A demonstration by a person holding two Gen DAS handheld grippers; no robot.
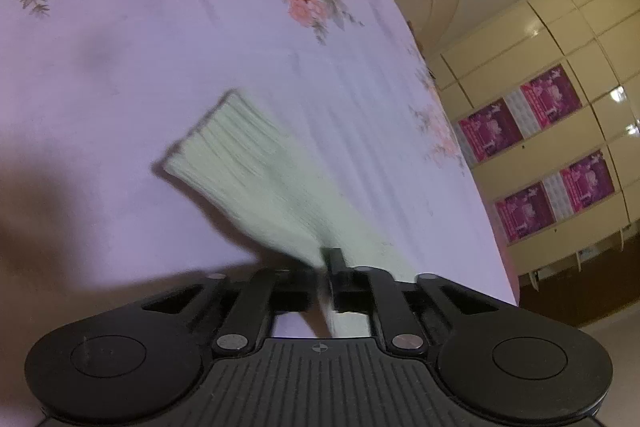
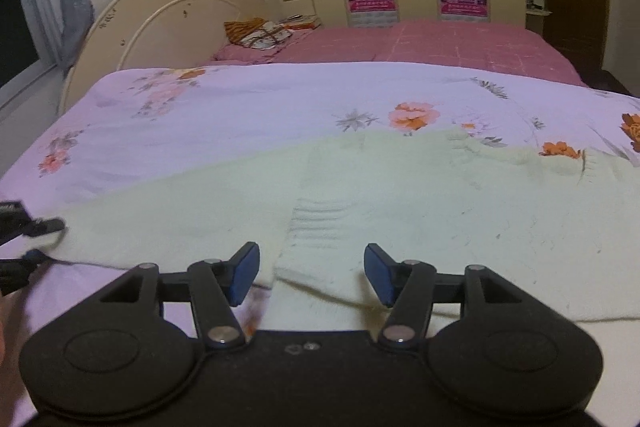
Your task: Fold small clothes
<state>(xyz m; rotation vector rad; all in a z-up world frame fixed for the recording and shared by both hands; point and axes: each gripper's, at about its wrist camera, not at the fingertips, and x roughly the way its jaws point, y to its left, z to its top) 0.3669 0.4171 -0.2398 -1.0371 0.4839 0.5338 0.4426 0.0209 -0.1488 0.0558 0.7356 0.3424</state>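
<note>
The pale knit sweater (image 2: 400,211) lies spread on the floral bedsheet (image 2: 240,107), along its near edge. The left gripper (image 1: 326,267) is pressed together on a sleeve (image 1: 256,167), lifting it off the sheet. The right gripper (image 2: 312,275) hangs spread over the other ribbed cuff (image 2: 316,227). The knit looks soft, light and floppy; cuffs and hem corners seem the best holds

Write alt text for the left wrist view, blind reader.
The left gripper is shut on a pale green knit sleeve, whose ribbed cuff stretches away up-left above a lilac floral bedsheet. The view is tilted and motion-blurred, with cream wardrobes carrying magenta posters at right.
</note>
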